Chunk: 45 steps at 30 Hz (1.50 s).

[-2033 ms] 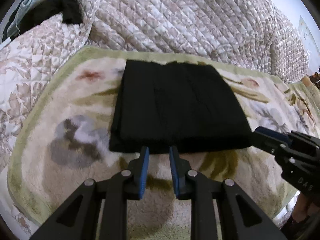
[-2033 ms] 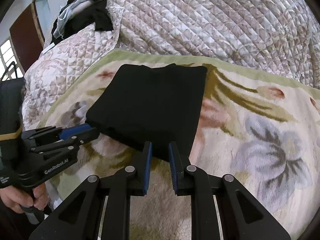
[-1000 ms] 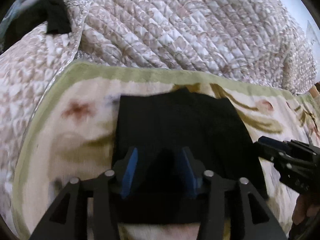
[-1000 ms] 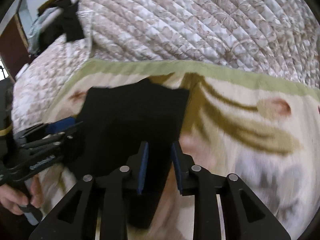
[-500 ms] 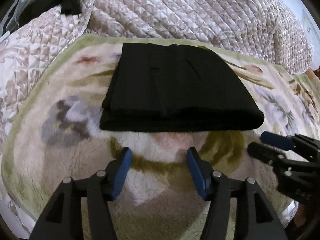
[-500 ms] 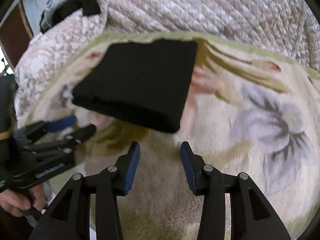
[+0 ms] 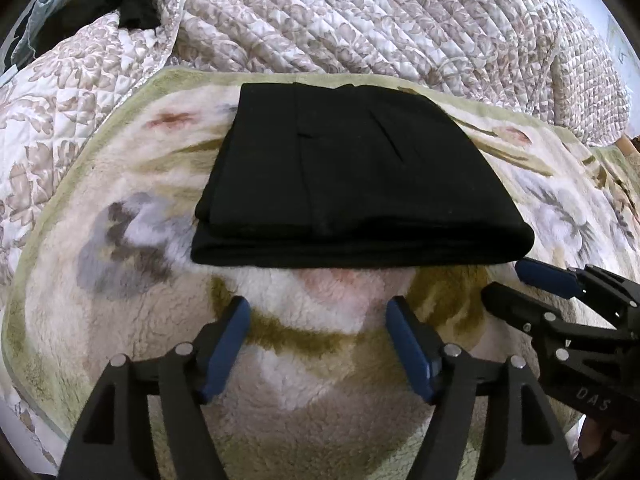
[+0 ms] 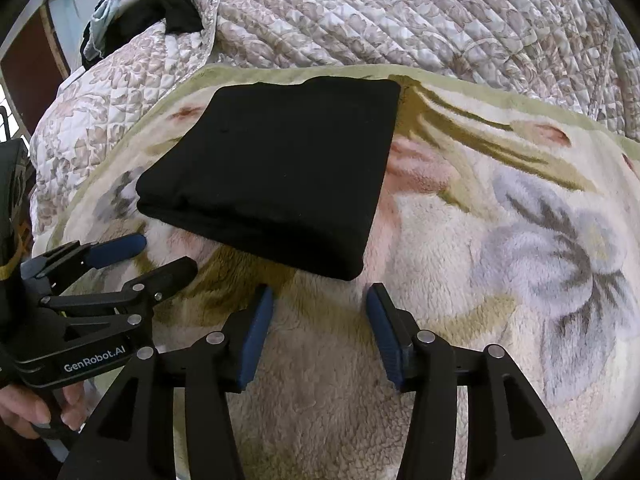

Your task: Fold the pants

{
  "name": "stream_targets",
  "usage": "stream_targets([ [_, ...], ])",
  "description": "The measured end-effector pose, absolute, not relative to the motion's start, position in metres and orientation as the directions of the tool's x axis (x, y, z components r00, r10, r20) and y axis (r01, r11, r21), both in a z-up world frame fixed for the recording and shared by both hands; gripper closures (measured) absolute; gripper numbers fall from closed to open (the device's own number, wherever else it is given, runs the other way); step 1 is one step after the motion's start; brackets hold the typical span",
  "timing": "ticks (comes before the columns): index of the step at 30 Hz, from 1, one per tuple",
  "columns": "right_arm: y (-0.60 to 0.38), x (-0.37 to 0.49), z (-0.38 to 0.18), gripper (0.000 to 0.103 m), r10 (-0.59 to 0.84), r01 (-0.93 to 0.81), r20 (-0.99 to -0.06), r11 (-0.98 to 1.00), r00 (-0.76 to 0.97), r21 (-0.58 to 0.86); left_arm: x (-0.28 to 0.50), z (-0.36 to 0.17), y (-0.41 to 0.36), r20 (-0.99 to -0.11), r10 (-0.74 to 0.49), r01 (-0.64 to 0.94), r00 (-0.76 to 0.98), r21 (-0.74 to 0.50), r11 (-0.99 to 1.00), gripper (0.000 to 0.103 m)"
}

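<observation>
Black pants [image 7: 352, 184], folded into a neat layered rectangle, lying flat on a fleecy floral blanket [image 7: 328, 392] spread over the bed, close to the blanket's far green-bordered edge. Thick folded edge turned toward the grippers; in the right wrist view the near right corner of the stack pointing at the camera.

Left gripper [image 7: 318, 334] hovering over bare blanket just short of that folded edge, blue-padded fingers [image 7: 226, 346] apart and opening, nothing between them. Right gripper [image 8: 320, 330] likewise near the pants' corner, fingers [image 8: 256, 332] apart and opening, only fleece in the gap. Each gripper visible at the edge of the other's view, a hand [image 8: 28, 404] wrapped round the left one's handle.

Beyond the blanket, a quilted floral bedspread [image 7: 360, 16] heaped up. At the far left corner of the bed, a pile of dark and pale clothing [image 8: 136, 12]. No containers in view.
</observation>
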State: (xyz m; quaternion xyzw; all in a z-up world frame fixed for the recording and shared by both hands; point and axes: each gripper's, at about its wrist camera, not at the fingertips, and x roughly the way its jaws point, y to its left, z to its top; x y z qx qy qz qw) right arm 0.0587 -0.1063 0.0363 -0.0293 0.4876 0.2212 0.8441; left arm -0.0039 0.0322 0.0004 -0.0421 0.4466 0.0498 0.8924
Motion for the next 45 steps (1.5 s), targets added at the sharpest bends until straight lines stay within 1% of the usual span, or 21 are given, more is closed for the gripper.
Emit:
stream_targets([
  [9,-0.1065,0.0585,0.0358,0.053,0.340,-0.404,-0.838,0.901,0.427,0.160,-0.0032,0.0006,0.0350,-0.801,0.031,-0.127,0.598,-0.056,0.990,0.026],
  [45,-0.1053,0.0581,0.0360,0.053,0.339,-0.403,-0.838,0.901,0.428,0.159,-0.0013,-0.0005,0.0323,-0.809,0.038,-0.116,0.587,-0.038,0.992,0.025],
])
